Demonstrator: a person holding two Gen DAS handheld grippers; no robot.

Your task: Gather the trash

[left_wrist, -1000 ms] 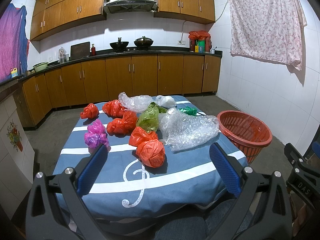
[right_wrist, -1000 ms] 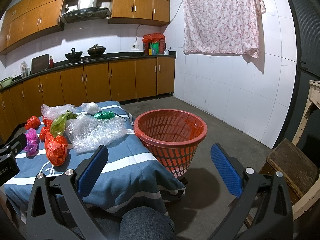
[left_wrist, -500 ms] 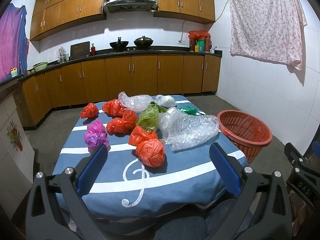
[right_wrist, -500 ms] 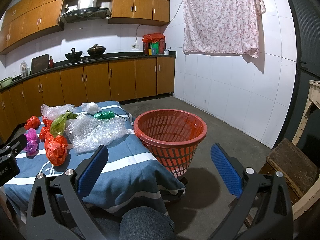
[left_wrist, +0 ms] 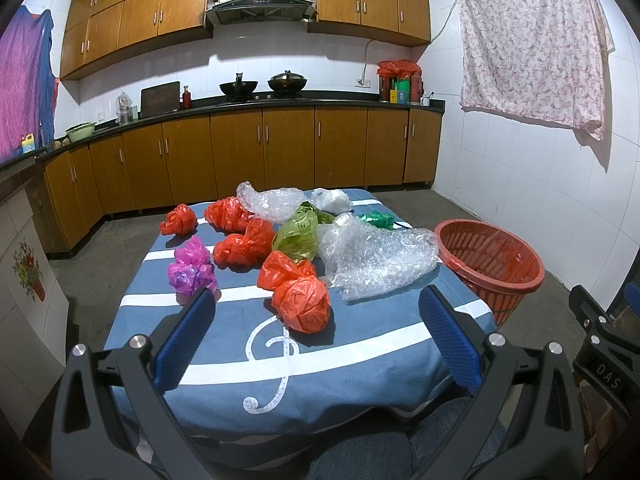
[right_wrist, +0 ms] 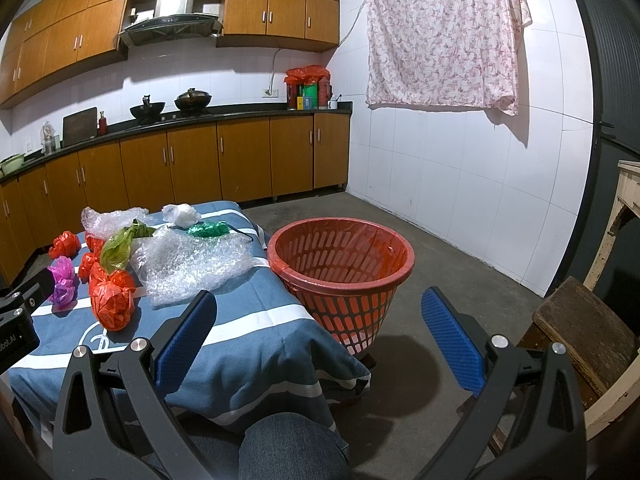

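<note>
Now holding left gripper [left_wrist: 316, 334] low at near edge of blue striped tablecloth [left_wrist: 360, 360], blue pads spread wide, gripping nothing. Right gripper [right_wrist: 320, 334] likewise spread wide and empty, aimed past table corner toward red basket [right_wrist: 340, 276] on concrete floor just beside table's right edge. Trash all on the cloth: orange bag [left_wrist: 302, 304] nearest, straight ahead between left pads, touching second orange bag [left_wrist: 282, 270] behind it. Large bubble wrap sheet [left_wrist: 376, 258] right of those, reaching toward basket side of table. Green bag [left_wrist: 298, 236] behind, leaning against bubble wrap. Purple bags [left_wrist: 191, 266] at left, just above left pad tip in view. More orange bags [left_wrist: 240, 246] mid-table, small orange one [left_wrist: 179, 220] far left. Second bubble wrap piece [left_wrist: 272, 202], white bag [left_wrist: 332, 200] and dark green bag [left_wrist: 376, 219] at far end. Denim-clad knee [right_wrist: 292, 448] low between right fingers. Wooden stool [right_wrist: 580, 332] at right of that view. Kitchen cabinets [left_wrist: 240, 152] and woks [left_wrist: 239, 88] behind; floral cloth [left_wrist: 532, 44] hanging on tiled wall.
</note>
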